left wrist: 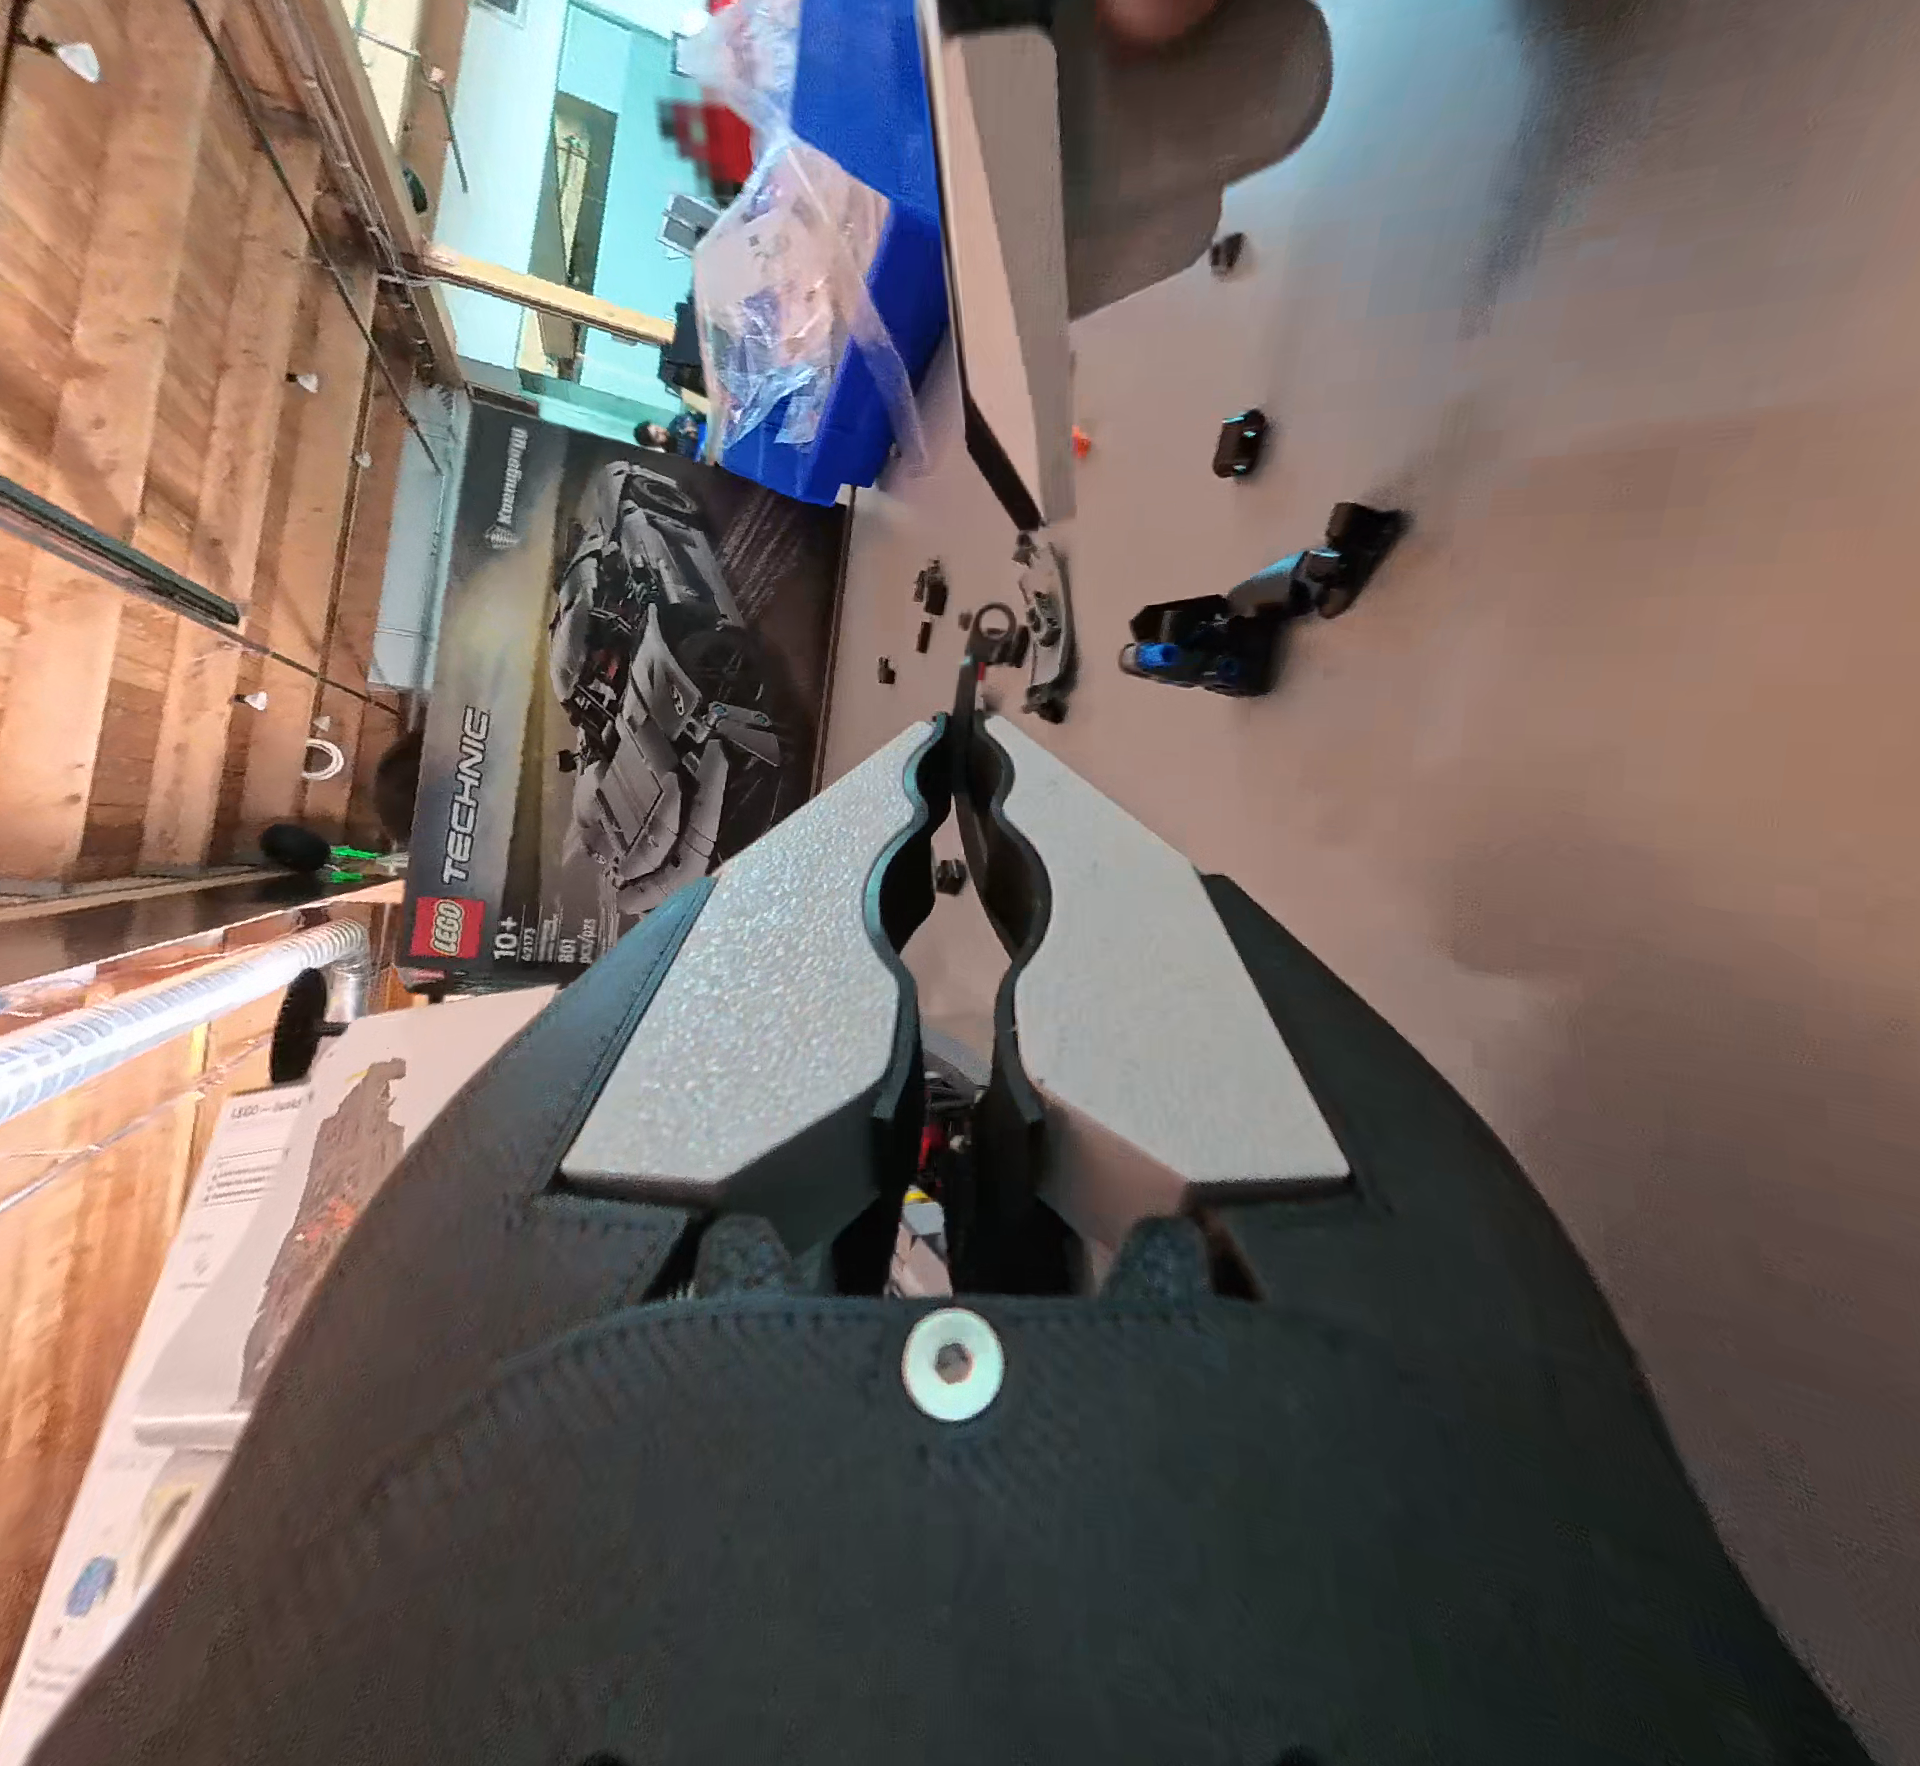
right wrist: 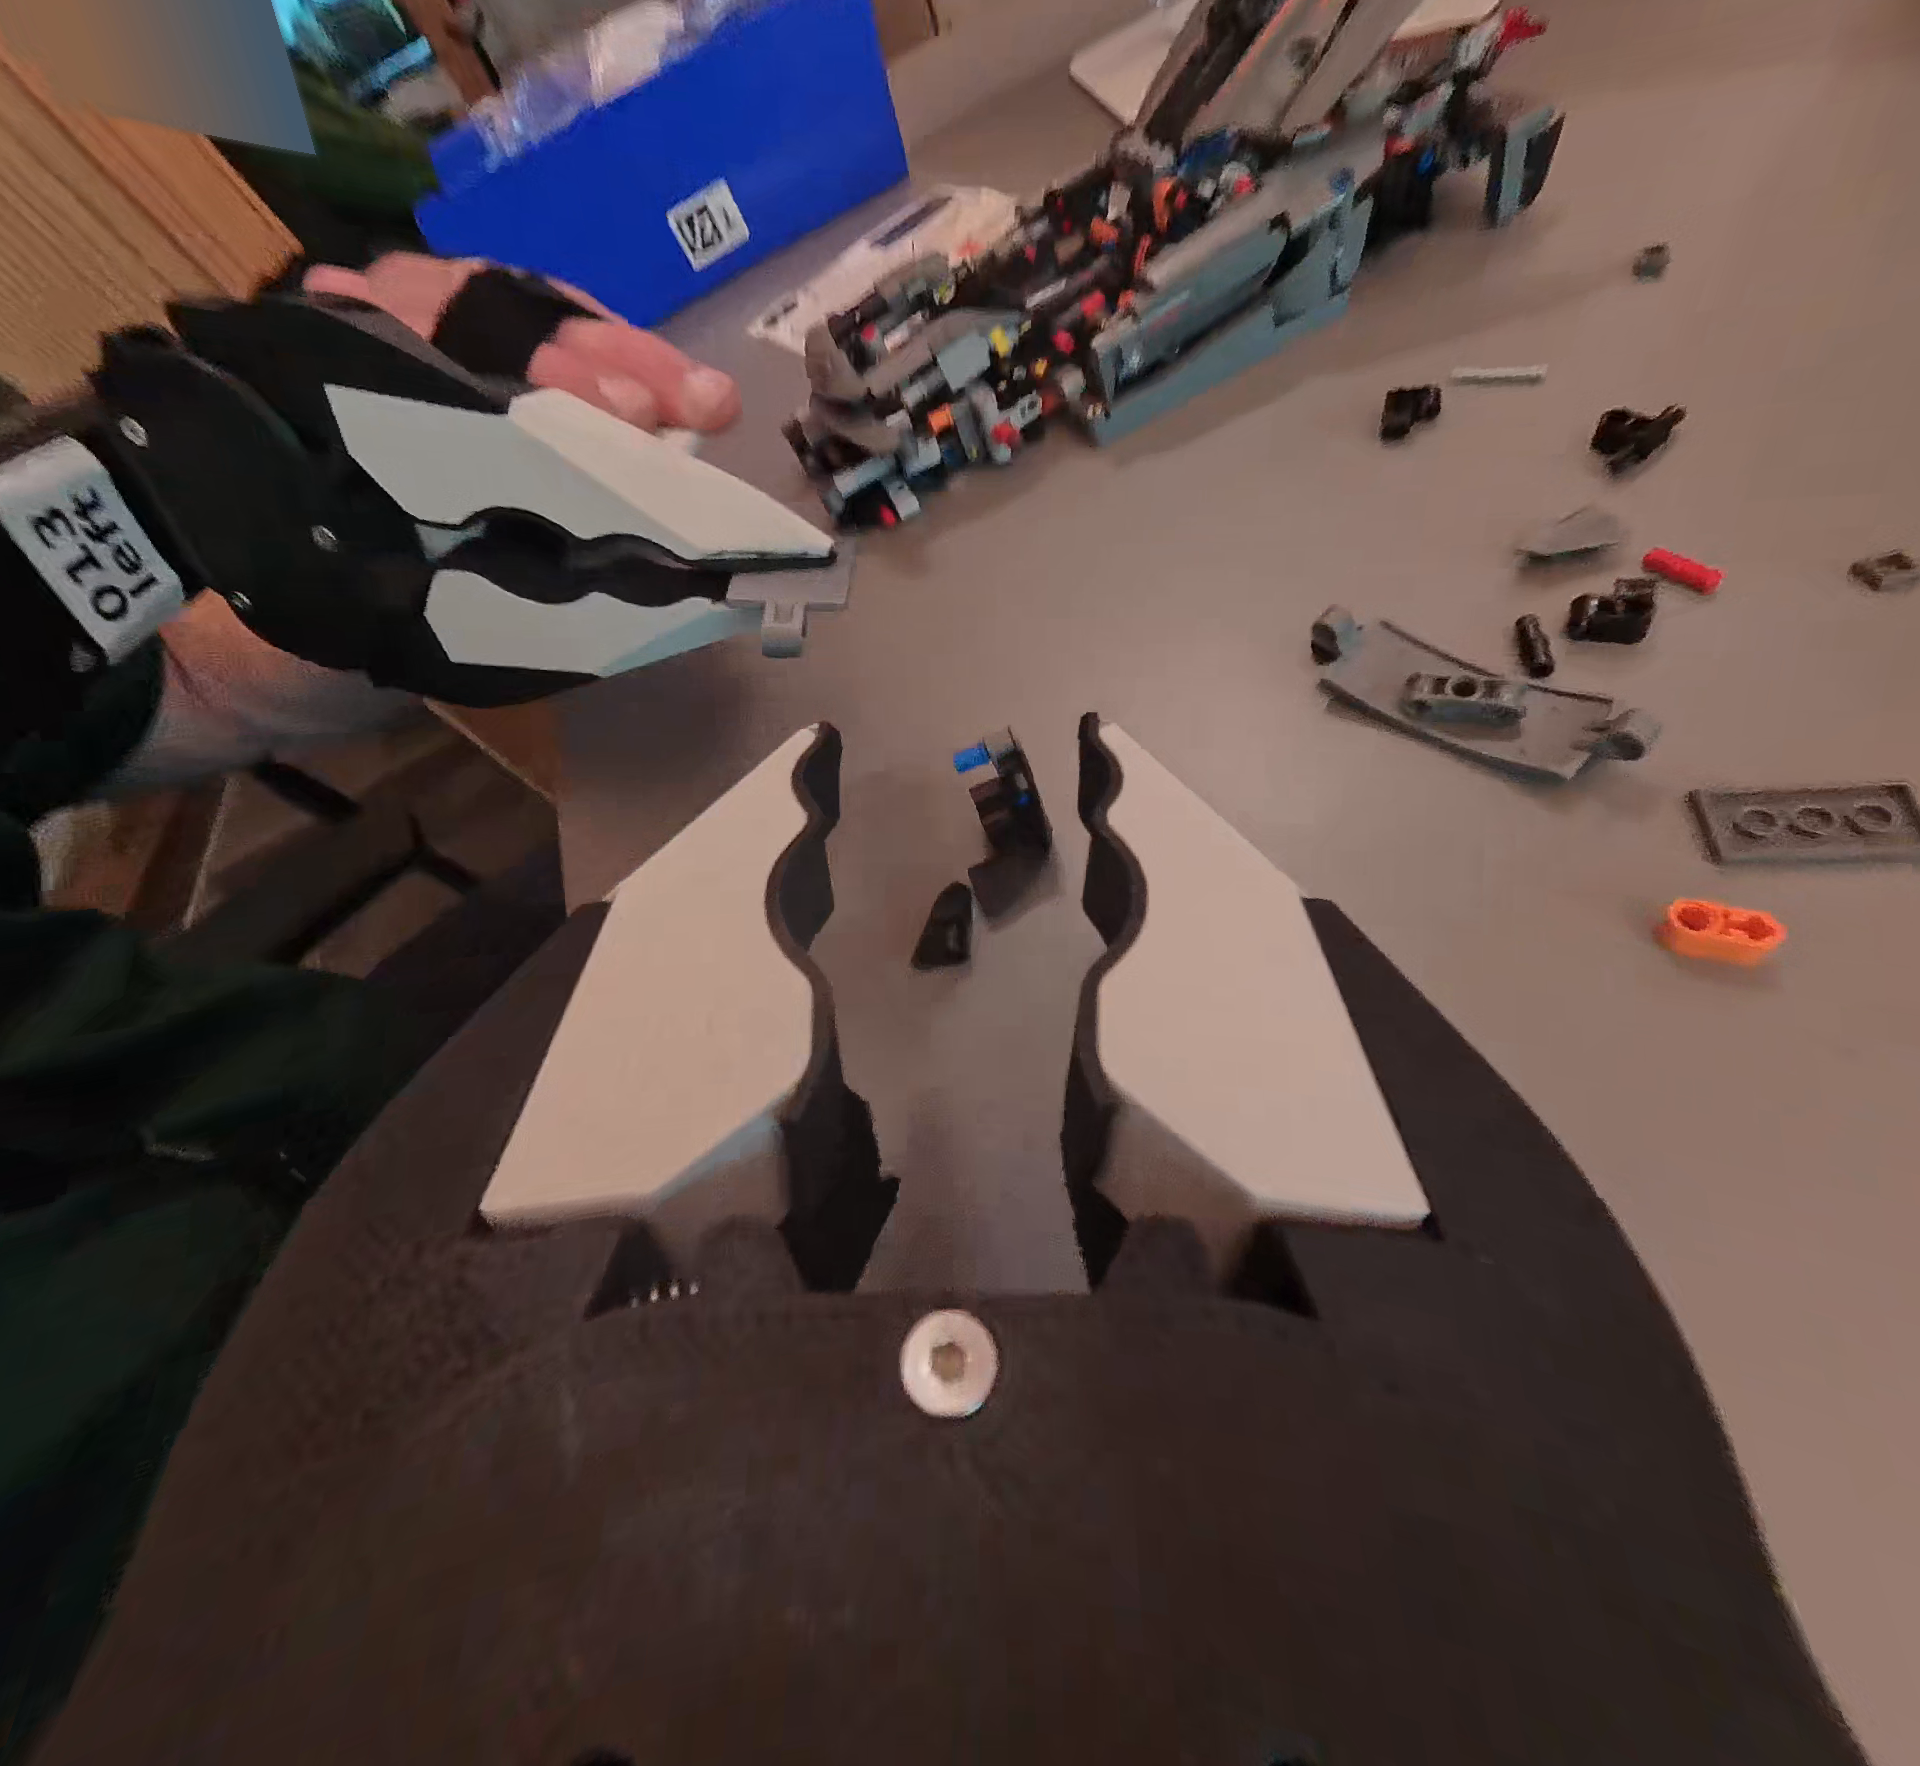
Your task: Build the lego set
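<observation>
Left gripper [right wrist: 821, 573] pinches a flat grey piece [right wrist: 795, 599] aloft, right gripper [right wrist: 956, 740] spread wide over the black sub-assembly [right wrist: 1003, 817], seemingly to grab it.

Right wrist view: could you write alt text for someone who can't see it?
Open tongs hover over a grey table, aimed at a small black piece with blue pins. At left, a hand's second tongs grip a flat grey piece. Behind lie a half-built grey model, scattered parts and a blue bin.
</observation>
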### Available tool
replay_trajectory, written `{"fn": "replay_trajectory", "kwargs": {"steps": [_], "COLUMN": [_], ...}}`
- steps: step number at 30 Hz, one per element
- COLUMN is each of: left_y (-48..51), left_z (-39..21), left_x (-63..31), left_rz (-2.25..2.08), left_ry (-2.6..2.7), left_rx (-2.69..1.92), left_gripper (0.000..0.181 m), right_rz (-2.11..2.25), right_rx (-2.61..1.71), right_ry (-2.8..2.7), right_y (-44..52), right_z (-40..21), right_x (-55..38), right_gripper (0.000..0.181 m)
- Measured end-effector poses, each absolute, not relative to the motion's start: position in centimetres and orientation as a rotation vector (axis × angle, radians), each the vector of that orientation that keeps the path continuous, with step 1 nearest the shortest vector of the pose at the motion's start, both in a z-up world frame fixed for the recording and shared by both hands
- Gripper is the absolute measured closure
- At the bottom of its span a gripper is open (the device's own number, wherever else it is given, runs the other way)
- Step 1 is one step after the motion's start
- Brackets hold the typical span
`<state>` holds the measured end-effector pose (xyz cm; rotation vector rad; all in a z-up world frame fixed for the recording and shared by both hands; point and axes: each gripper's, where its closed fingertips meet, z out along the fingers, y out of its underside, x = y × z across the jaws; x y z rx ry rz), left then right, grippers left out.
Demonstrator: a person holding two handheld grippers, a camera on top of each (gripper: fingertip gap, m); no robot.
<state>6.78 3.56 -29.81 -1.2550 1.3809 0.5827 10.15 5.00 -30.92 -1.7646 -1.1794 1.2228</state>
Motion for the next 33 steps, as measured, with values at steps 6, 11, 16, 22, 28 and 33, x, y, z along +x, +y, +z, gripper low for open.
{"fn": "replay_trajectory", "kwargs": {"steps": [6, 11, 16, 22, 28, 33], "left_y": [4.0, 4.5, 4.7, 5.1, 5.3, 5.2], "left_z": [-32.3, -33.2, -34.1, -34.3, -34.2, -33.9], "left_x": [7.1, 6.9, 7.2, 6.9, 6.5, 6.3], "left_rz": [0.667, 0.701, 0.722, 0.756, 0.775, 0.771], "left_ry": [1.461, 1.475, 1.498, 1.488, 1.475, 1.476], "left_rx": [-1.26, -1.261, -1.254, -1.26, -1.257, -1.245], "left_gripper": [0.181, 0.181, 0.181, 0.181, 0.181, 0.181], "right_rz": [1.058, 1.053, 1.043, 1.033, 1.005, 0.96], "right_rx": [-1.825, -1.854, -1.868, -1.878, -1.867, -1.863], "right_ry": [-1.384, -1.466, -1.518, -1.534, -1.543, -1.565], "right_y": [4.8, 4.5, 4.1, 4.1, 4.2, 4.3], "right_z": [-33.8, -34.9, -35.4, -35.7, -35.7, -36.1], "right_x": [8.7, 8.1, 8.0, 7.9, 7.7, 7.5], "right_gripper": [0.135, 0.14, 0.141, 0.15, 0.144, 0.143]}}
